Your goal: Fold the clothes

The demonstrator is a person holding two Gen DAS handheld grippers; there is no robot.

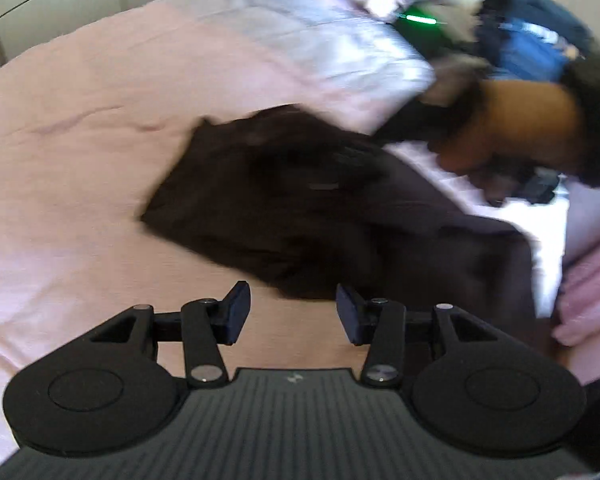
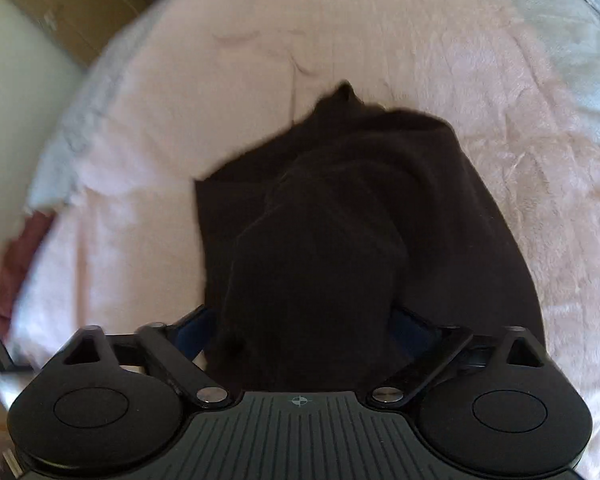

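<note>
Left gripper point(image 1: 292, 312): jaws spread, empty, dark garment point(image 1: 300, 208) just beyond its tips on pink bedsheet point(image 1: 80, 160). Right gripper point(image 2: 300, 332): jaws pinching garment's near bunched fold.

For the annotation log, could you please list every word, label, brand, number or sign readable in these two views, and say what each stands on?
No readable text in either view.
A small pale mark on the left hand-held gripper body: too small to read.
A small crosshair symbol on the right hand-held gripper body: a sign, no letters.
The dark garment shows a faint patch, blurred, unreadable.
The blue item behind: blurred markings, unreadable.
</note>
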